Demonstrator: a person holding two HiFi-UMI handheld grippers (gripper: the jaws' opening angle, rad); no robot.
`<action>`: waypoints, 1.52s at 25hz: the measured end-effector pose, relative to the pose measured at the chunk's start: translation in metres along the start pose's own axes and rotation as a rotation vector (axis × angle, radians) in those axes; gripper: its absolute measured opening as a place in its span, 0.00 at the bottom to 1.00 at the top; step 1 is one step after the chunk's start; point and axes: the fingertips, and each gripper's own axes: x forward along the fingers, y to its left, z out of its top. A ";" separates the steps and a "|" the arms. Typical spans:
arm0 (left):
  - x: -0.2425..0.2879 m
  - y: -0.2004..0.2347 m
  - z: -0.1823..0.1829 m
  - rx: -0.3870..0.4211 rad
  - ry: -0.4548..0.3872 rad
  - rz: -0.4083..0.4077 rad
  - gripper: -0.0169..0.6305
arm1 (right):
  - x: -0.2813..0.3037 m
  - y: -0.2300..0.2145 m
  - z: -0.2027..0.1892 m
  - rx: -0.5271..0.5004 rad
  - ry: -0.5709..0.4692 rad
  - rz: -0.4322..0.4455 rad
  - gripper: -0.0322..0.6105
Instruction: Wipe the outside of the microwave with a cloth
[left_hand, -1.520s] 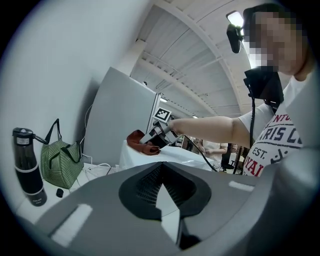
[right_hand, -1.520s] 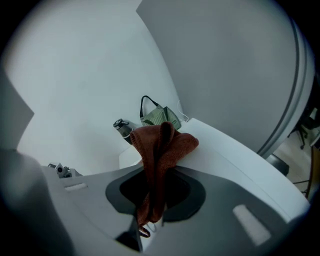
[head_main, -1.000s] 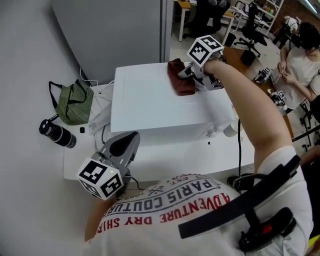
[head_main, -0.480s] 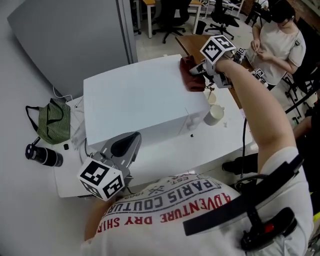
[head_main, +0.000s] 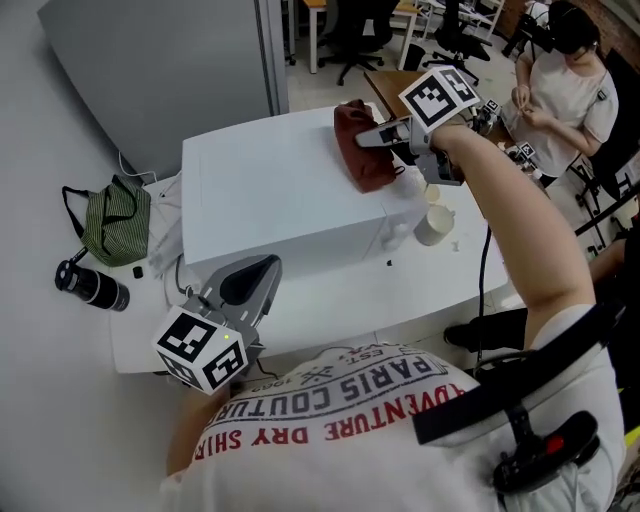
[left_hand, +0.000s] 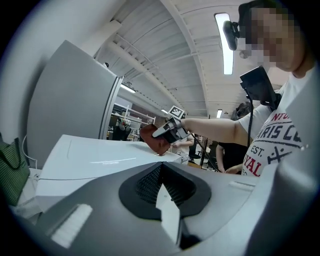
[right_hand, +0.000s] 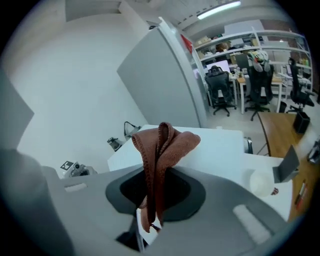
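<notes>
The white microwave (head_main: 280, 195) stands on a white table (head_main: 330, 310). A dark red cloth (head_main: 362, 150) hangs at the microwave's far right top corner, pinched in my right gripper (head_main: 385, 135), which is shut on it. In the right gripper view the cloth (right_hand: 161, 150) rises folded from between the jaws, with the microwave top (right_hand: 220, 147) behind it. My left gripper (head_main: 245, 290) is held low by my chest, near the table's front edge, its jaws shut with nothing in them. The left gripper view shows the microwave (left_hand: 95, 160) and the cloth (left_hand: 155, 140) far ahead.
A white cup (head_main: 433, 226) stands on the table right of the microwave. A green striped bag (head_main: 112, 222) and a black bottle (head_main: 92, 287) lie at the left. A grey partition (head_main: 170, 70) stands behind. A person (head_main: 565, 75) is at a desk at the far right.
My right gripper has lifted the cloth and shifted it a little left along the microwave's far right corner. The head view has swung slightly. The left gripper has stayed put.
</notes>
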 end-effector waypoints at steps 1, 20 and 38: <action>-0.006 0.000 0.000 0.000 -0.008 0.008 0.04 | 0.006 0.022 0.001 -0.038 -0.018 0.028 0.13; -0.146 0.019 -0.055 -0.088 0.009 0.266 0.04 | 0.216 0.275 -0.116 -0.722 -0.354 0.085 0.13; -0.110 0.021 -0.071 -0.093 0.108 0.169 0.04 | 0.215 0.194 -0.120 -0.627 -0.535 -0.245 0.13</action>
